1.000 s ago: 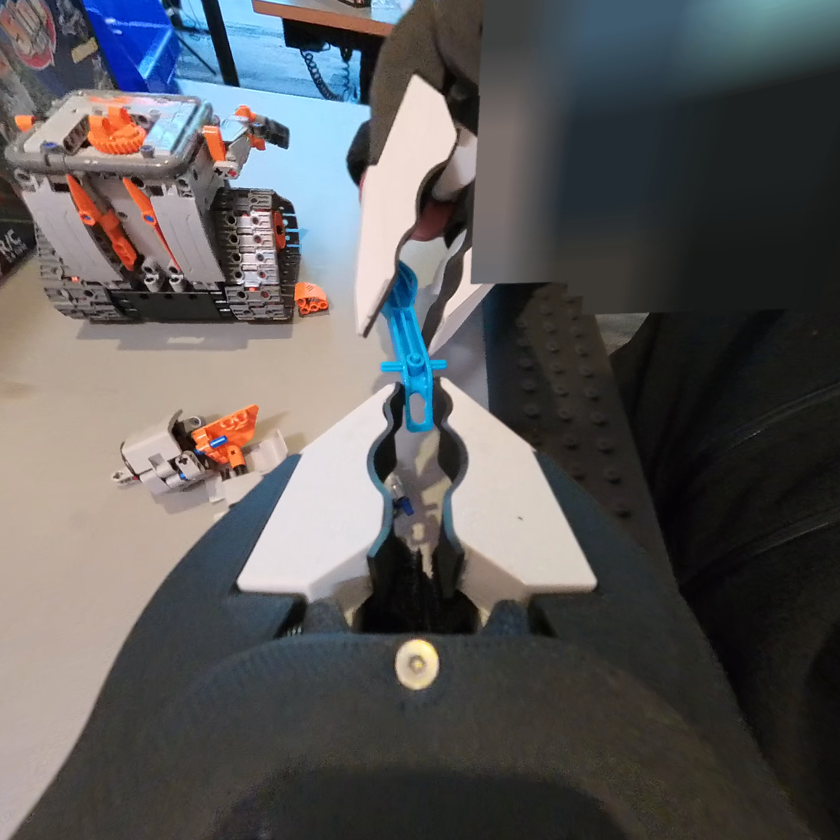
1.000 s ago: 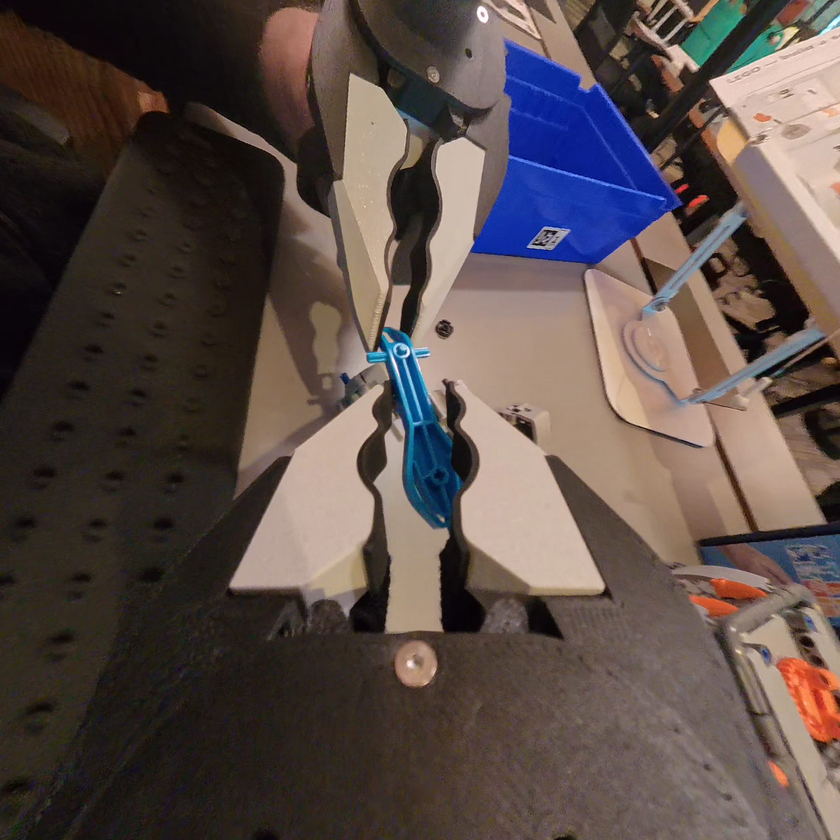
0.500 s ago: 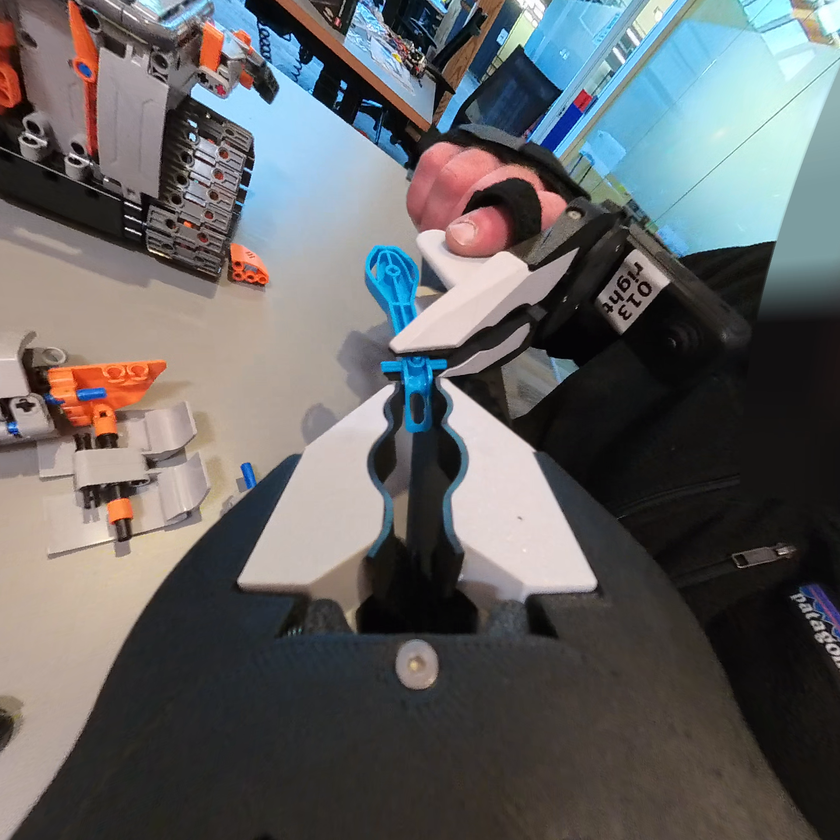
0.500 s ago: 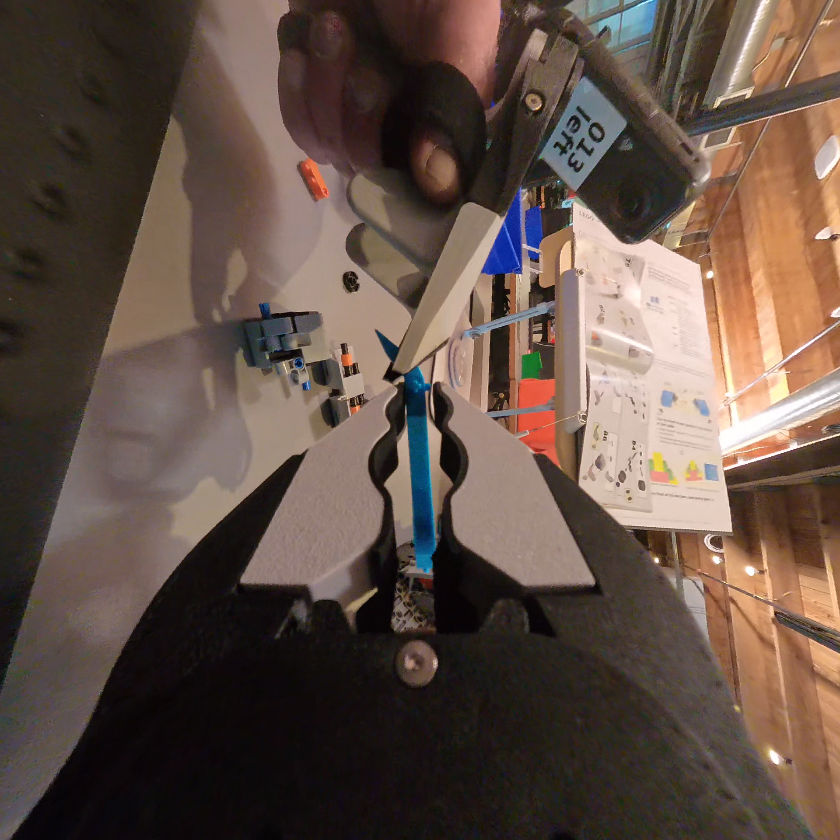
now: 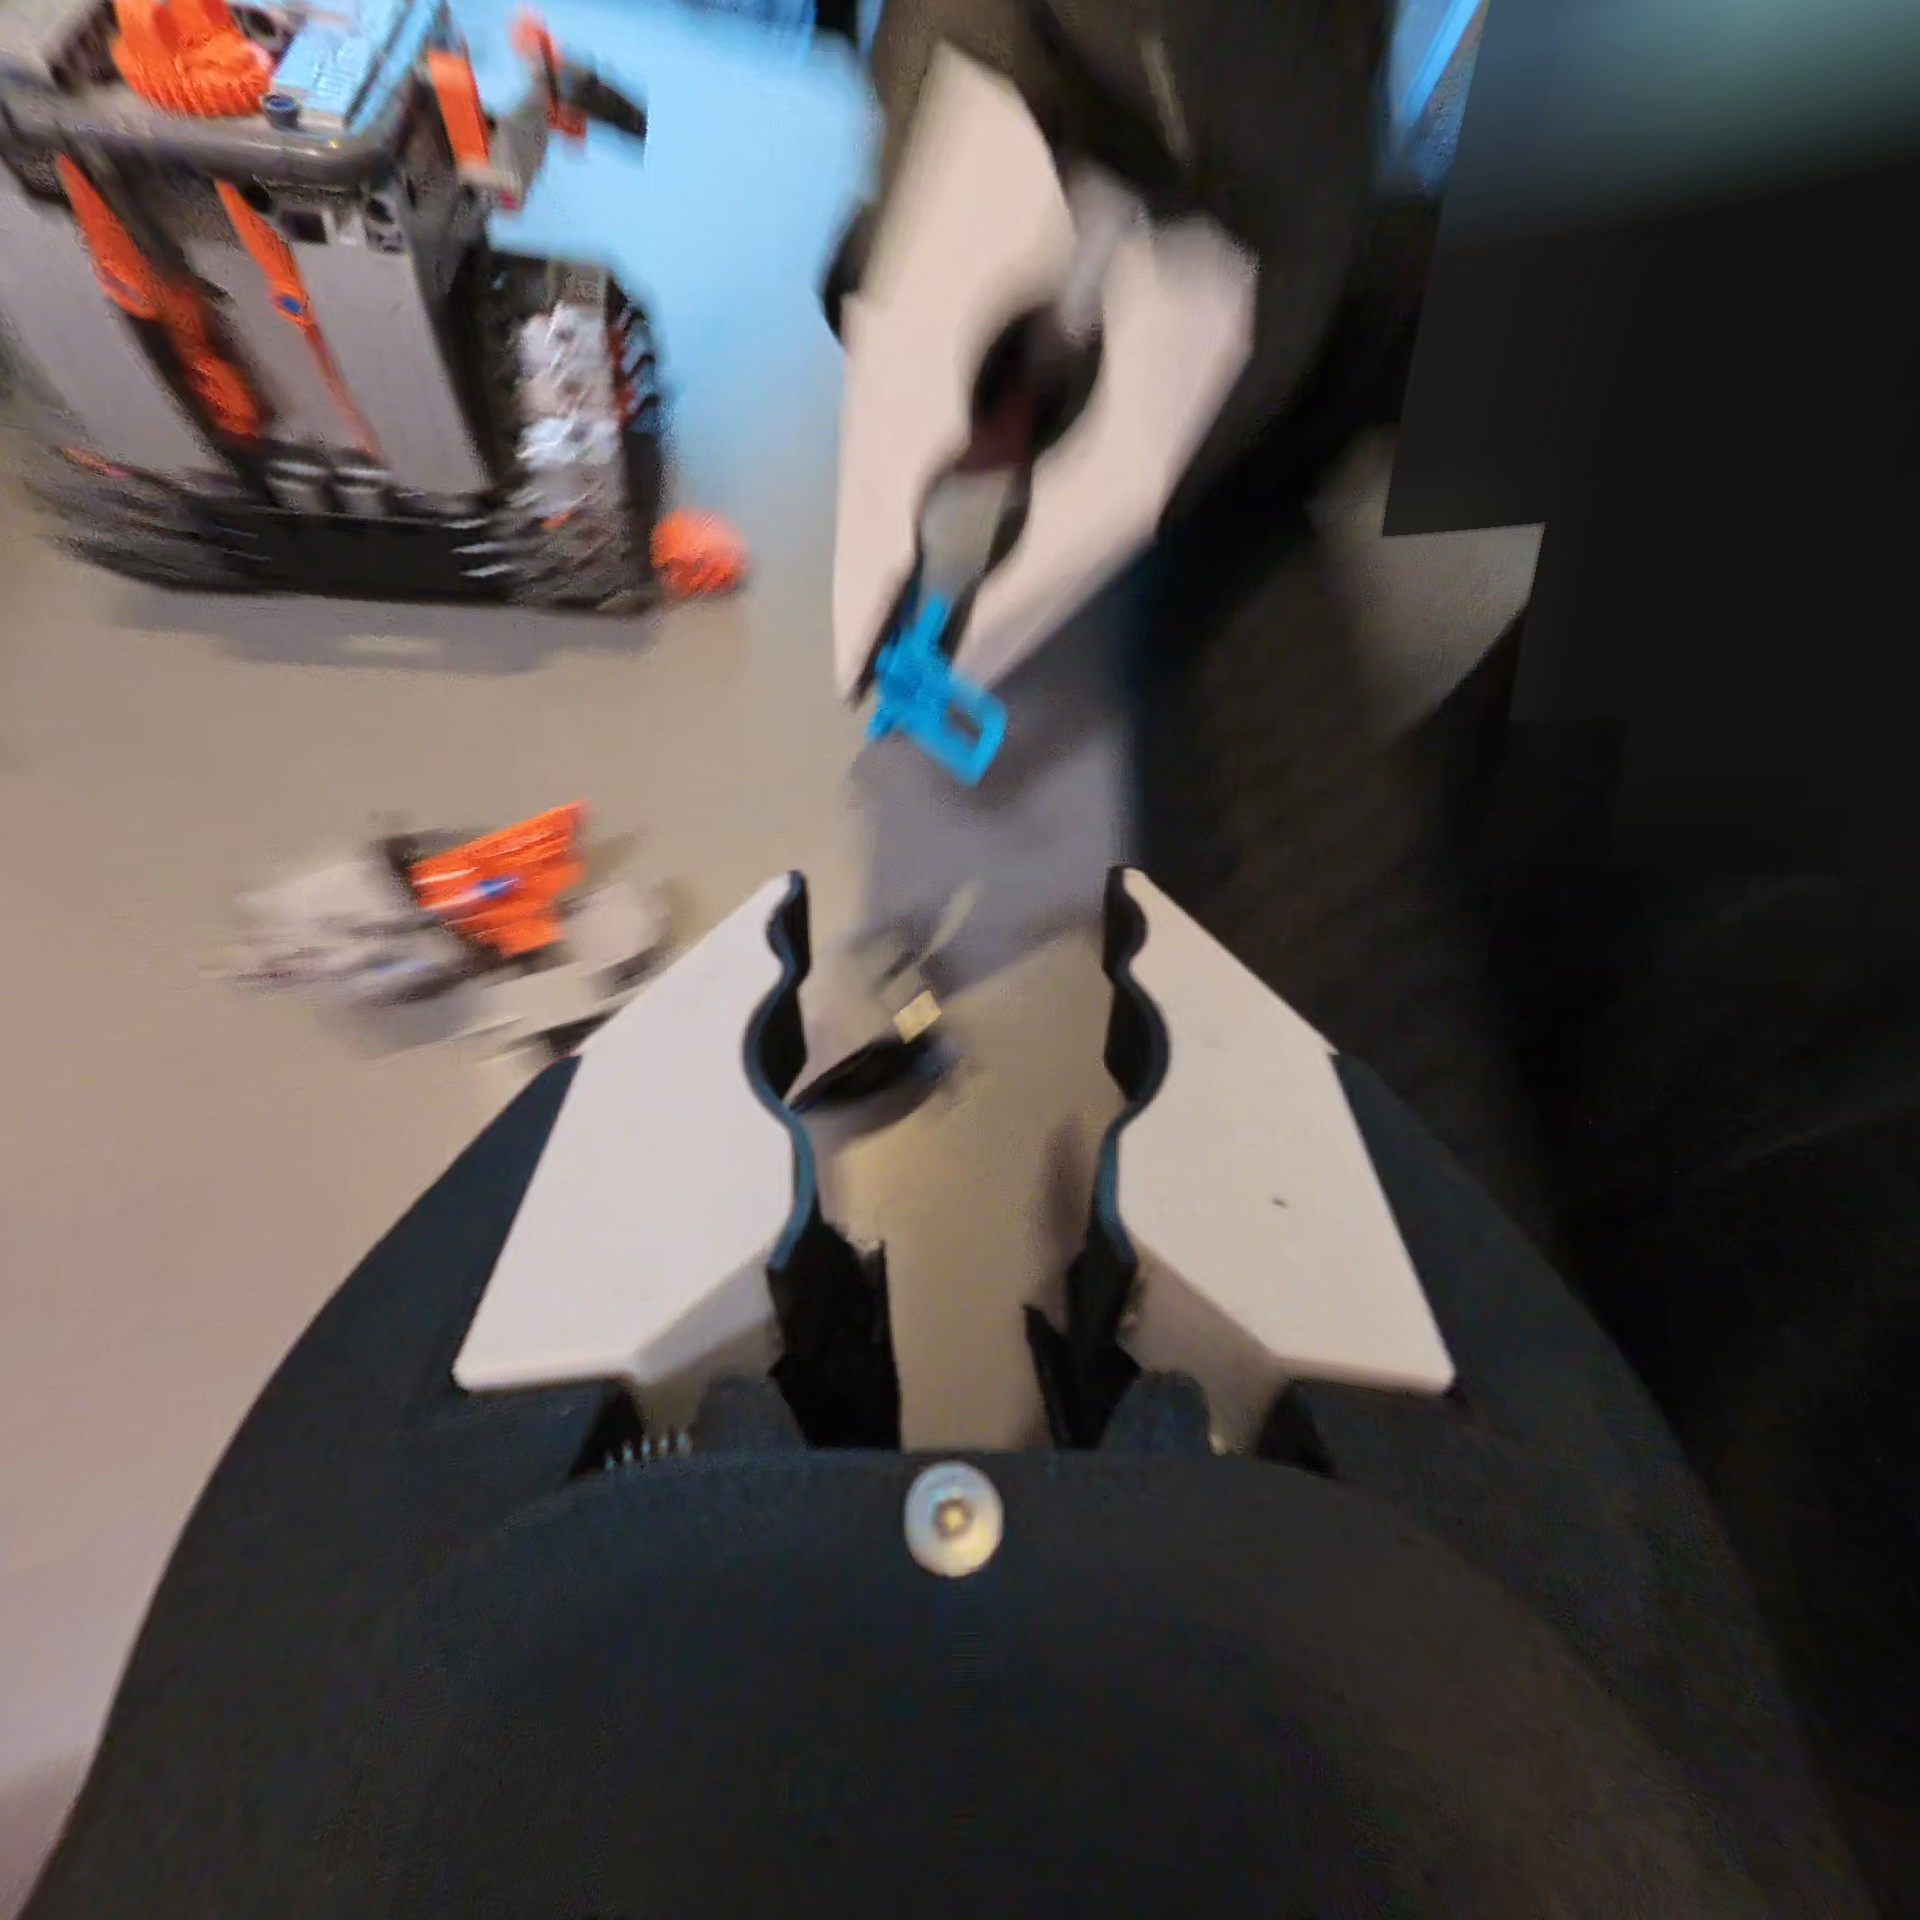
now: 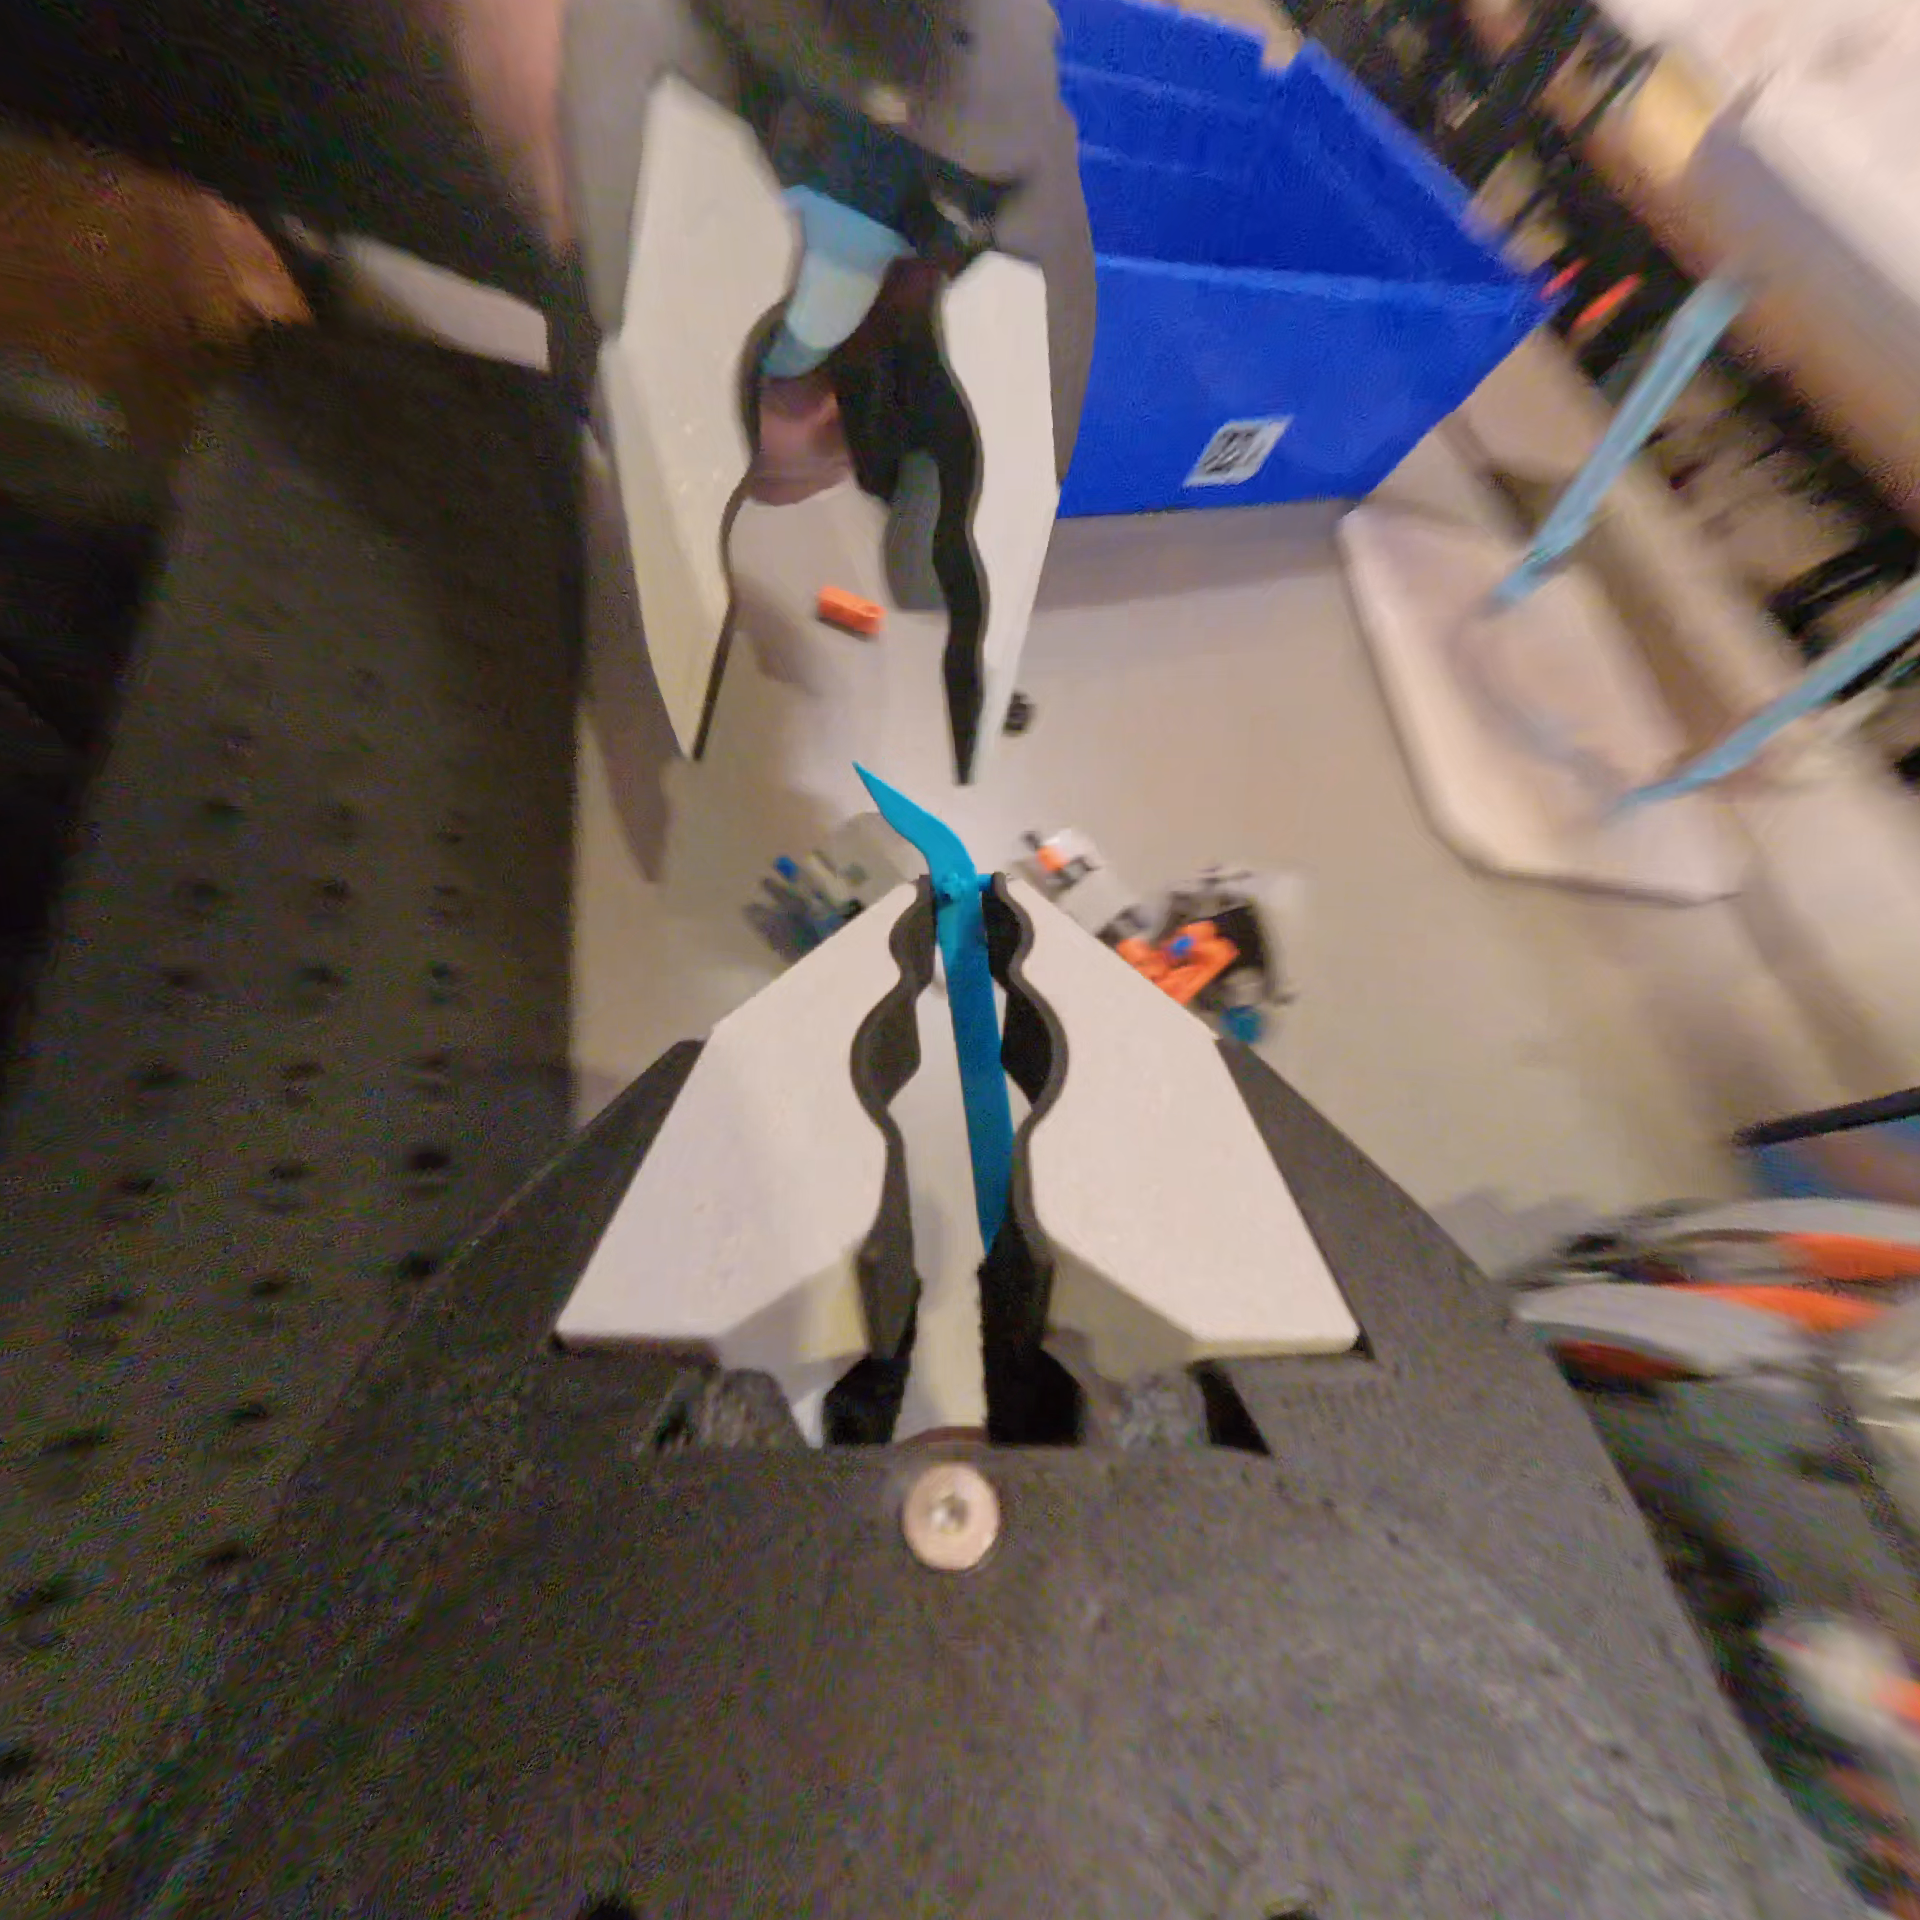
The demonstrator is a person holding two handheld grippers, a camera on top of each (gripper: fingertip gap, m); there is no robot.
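In my left wrist view the brick vehicle (image 5: 312, 312) sits upper left on the table (image 5: 208, 1091), a small assembly (image 5: 468, 914) lying below it. My right gripper (image 5: 914, 665) hangs at upper centre, the tool (image 5: 935, 707) in it.

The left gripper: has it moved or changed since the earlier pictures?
Yes. The left gripper has let go of the blue tool, opened, and drawn back from it. The right gripper holds it alone.

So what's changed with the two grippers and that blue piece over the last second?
The left gripper let go of the blue piece, opened and drew back. The right gripper stays shut on it. The tracked model and small grey-orange assembly stay on the table.
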